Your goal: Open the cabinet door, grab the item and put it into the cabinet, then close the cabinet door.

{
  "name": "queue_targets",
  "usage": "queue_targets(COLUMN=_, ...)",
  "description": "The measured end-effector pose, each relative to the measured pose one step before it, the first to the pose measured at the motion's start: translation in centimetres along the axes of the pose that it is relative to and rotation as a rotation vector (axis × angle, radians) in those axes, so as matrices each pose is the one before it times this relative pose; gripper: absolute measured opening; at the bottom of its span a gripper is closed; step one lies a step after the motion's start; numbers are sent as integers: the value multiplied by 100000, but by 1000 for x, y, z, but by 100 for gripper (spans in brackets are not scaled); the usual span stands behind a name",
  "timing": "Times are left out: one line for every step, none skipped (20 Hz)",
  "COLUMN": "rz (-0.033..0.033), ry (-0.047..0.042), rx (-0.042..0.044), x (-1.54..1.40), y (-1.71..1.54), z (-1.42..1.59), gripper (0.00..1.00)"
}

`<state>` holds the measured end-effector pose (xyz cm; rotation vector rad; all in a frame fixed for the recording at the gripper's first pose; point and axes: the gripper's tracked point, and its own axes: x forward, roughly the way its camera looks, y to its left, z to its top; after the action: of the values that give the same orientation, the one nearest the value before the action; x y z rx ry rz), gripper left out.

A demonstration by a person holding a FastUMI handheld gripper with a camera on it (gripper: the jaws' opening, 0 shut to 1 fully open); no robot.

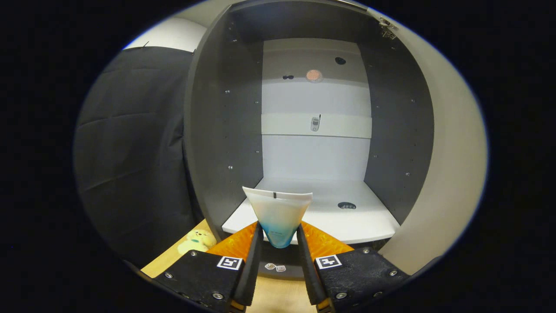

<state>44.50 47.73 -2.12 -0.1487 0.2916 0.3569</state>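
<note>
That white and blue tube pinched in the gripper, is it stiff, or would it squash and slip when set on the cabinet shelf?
The tube is probably soft plastic: the hand-held gripper clamps its narrow blue end, so it may dent under pressure. It looks light, held by that end alone. Its wide flat crimped end suggests it would lie flat on the cabinet's white shelf rather than roll, though the glossy skin could slide.

You are seeing a yellow plush toy (197, 241) lying on the wooden table (278, 298), left of what are perhaps two small dice (275, 267).
</note>
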Motion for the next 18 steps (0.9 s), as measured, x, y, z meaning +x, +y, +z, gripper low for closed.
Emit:
queue_targets(rz=-124, ry=598, rx=-41, x=815, y=-59, z=288, gripper=47)
queue_targets(rz=-248, ry=923, rx=-43, x=585, y=-98, z=126, gripper=47)
queue_targets(rz=-292, ry=1623, rx=-37, x=720, y=-125, z=42, gripper=47)
queue_targets(rz=-465, ry=1337, rx=405, x=773, y=-71, z=-136, gripper=47)
queue_targets(rz=-333, ry=1418, rx=601, x=661, y=-140, z=-93, gripper=47)
queue_targets(rz=-365, ry=1527, rx=448, x=974, y=-125, z=-180, gripper=47)
queue_targets(rz=-633, ry=1833, rx=519, x=611, y=-234, z=-162, gripper=47)
queue_targets(rz=-604, ry=2255, rx=690, x=763, y=-255, z=-229, gripper=47)
queue_targets(rz=-625, ry=1896, rx=1108, x=660, y=-182, z=-74, gripper=47)
queue_targets(rz=-420, ry=-425, rx=1558, x=507, y=-145, z=384, gripper=47)
queue_targets(rz=-805, ry=1861, rx=941, x=372, y=-306, z=24, gripper=47)
queue_targets(rz=-224, ry=416, rx=1257, x=188, y=-21, z=154, gripper=47)
queue_targets(rz=-131, ry=1140, rx=708, x=223, y=-39, z=61, gripper=47)
queue_targets(rz=-12, ry=540, rx=273, x=277, y=-41, z=99, gripper=47)
queue_targets(rz=-117, ry=171, rx=60, x=16, y=3, z=3, gripper=47)
queue_targets(rz=-91, ry=400, rx=-209, x=116, y=19, z=56, gripper=49)
queue_targets(rz=-243, ry=-99, rx=209, x=29, y=31, z=79, gripper=50)
queue_targets(rz=-25, ry=75, rx=204, x=105, y=70, z=25, gripper=51)
